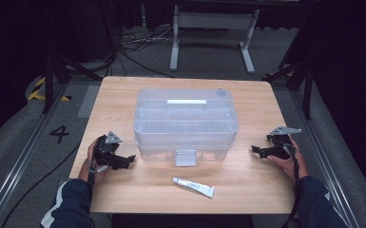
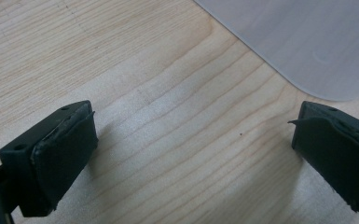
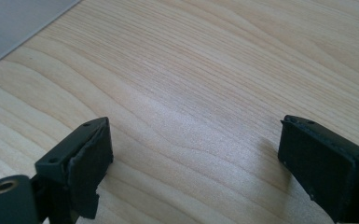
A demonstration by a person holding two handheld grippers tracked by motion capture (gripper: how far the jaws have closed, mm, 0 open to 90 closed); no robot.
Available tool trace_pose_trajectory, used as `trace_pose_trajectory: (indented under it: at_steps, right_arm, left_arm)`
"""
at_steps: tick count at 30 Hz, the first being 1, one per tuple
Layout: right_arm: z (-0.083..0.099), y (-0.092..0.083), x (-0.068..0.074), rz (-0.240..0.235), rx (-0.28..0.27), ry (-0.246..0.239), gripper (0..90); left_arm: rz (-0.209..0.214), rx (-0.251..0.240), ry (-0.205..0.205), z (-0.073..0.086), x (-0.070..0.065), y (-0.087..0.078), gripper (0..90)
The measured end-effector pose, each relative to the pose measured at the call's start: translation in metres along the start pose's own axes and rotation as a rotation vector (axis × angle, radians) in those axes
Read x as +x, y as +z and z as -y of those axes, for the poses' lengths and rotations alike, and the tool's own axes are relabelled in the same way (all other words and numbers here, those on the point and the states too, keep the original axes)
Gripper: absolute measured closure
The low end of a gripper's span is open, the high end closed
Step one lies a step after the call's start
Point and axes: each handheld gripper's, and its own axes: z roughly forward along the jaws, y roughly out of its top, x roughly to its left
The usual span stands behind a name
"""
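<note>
While both hands are resting on the wooden table (image 1: 123,95), a clear plastic storage box (image 1: 185,121) is sitting at the middle of it, between the two grippers. Its long axis is running left to right across the table, its lid is lying on top, and its grey front latch (image 1: 186,157) is facing the near edge, toward the person. The left gripper (image 1: 127,160) is lying just beside the box's near left corner, pointing right toward it; in the left gripper view its jaws are standing wide apart with nothing but bare wood between them (a rounded corner of the box is showing at the upper right there). The right gripper (image 1: 256,150) is lying to the right of the box, a little apart from it, pointing left toward its side; in the right gripper view its jaws are likewise spread and gripping nothing, with an edge of the box showing at the upper left. A small white tube (image 1: 193,186) is lying on the near part of the table, in front of the latch, its long axis running left to right with the capped end at the left and slightly farther away, apart from both grippers.
</note>
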Motion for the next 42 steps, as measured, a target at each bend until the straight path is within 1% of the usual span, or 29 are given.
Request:
trace_pose_trajectory:
  at_steps: [3,5,7,8,9,11,16,17,18,19,20,21,22,24,26,28,29,33,35,36,37,39,41,42]
  right_arm:
    - [0.000,0.000,0.000,0.001,0.000,0.002,10.1]
    - [0.000,0.000,0.000,0.001,0.000,0.002,10.1]
    - [0.000,0.000,0.000,0.002,0.000,0.002,10.1]
    - [0.000,0.000,0.000,0.002,0.000,0.001,10.1]
    - [0.000,0.000,0.000,0.002,0.000,0.001,10.1]
    - [0.000,0.000,0.000,0.001,0.000,-0.001,10.0]
    - [-0.001,-0.001,-0.001,0.003,0.009,0.004,10.4]
    - [-0.001,-0.001,-0.001,0.004,0.015,0.003,11.7]
    - [-0.002,-0.002,-0.001,0.000,0.019,-0.005,14.9]
    - [-0.002,-0.002,-0.001,0.000,0.019,-0.005,14.9]
    - [-0.004,-0.003,0.000,-0.009,0.019,-0.010,19.2]
    - [-0.004,-0.003,0.001,-0.010,0.025,-0.016,18.3]
    - [-0.005,-0.003,0.001,-0.012,0.029,-0.020,17.8]
    - [-0.005,-0.004,0.002,-0.015,0.024,-0.022,18.6]
    - [-0.008,-0.009,0.003,-0.028,-0.003,-0.025,19.6]
    - [-0.012,-0.015,0.004,-0.049,-0.031,-0.014,19.2]
    - [-0.013,-0.018,0.005,-0.057,-0.039,-0.021,19.3]
    - [-0.021,-0.028,0.012,-0.059,-0.061,-0.056,20.5]
    - [-0.025,-0.033,0.016,-0.029,-0.062,-0.079,23.5]
    - [-0.027,-0.035,0.017,-0.027,-0.068,-0.083,23.3]
    - [-0.030,-0.039,0.018,-0.038,-0.087,-0.077,23.8]
    - [-0.035,-0.045,0.021,-0.030,-0.107,-0.090,24.4]
    - [-0.041,-0.053,0.024,-0.049,-0.141,-0.098,26.9]
    - [-0.043,-0.056,0.025,-0.052,-0.148,-0.105,27.3]
  left_arm:
    - [0.005,-0.003,0.005,0.002,0.000,-0.001,0.4]
    - [0.019,0.002,0.021,0.003,0.000,-0.003,0.7]
    - [0.016,0.000,0.026,0.003,0.001,-0.003,0.7]
    - [0.020,0.001,0.015,0.003,0.000,-0.003,0.8]
    - [0.020,0.001,0.015,0.003,0.000,-0.003,0.8]
    - [0.013,-0.001,0.023,0.003,0.000,-0.003,0.7]
    - [0.026,-0.001,0.027,0.006,-0.001,-0.006,0.7]
    - [0.028,0.000,0.036,0.008,-0.003,-0.007,0.7]
    - [0.031,0.000,0.039,0.009,-0.004,-0.008,0.7]
    - [0.031,0.000,0.039,0.009,-0.004,-0.008,0.7]
    - [0.036,0.001,0.037,0.011,-0.006,-0.010,0.7]
    - [0.036,0.001,0.037,0.011,-0.006,-0.010,0.7]
    - [0.046,0.001,0.047,0.012,-0.008,-0.011,0.7]
    - [0.051,0.001,0.054,0.012,-0.008,-0.011,0.7]
    - [0.053,0.002,0.054,0.012,-0.009,-0.011,0.7]
    - [0.053,0.001,0.055,0.012,-0.009,-0.011,0.7]
    - [0.051,-0.001,0.060,0.012,-0.009,-0.011,0.6]
    - [0.053,0.001,0.057,0.012,-0.009,-0.011,0.5]
    - [0.052,0.001,0.055,0.012,-0.009,-0.011,0.3]
    - [0.052,0.001,0.055,0.012,-0.009,-0.011,0.2]
    - [0.052,0.001,0.055,0.012,-0.009,-0.011,0.2]
    - [0.052,0.001,0.055,0.012,-0.009,-0.011,0.2]
    - [0.052,0.001,0.055,0.012,-0.009,-0.011,0.3]
    - [0.052,0.001,0.055,0.012,-0.009,-0.011,0.2]
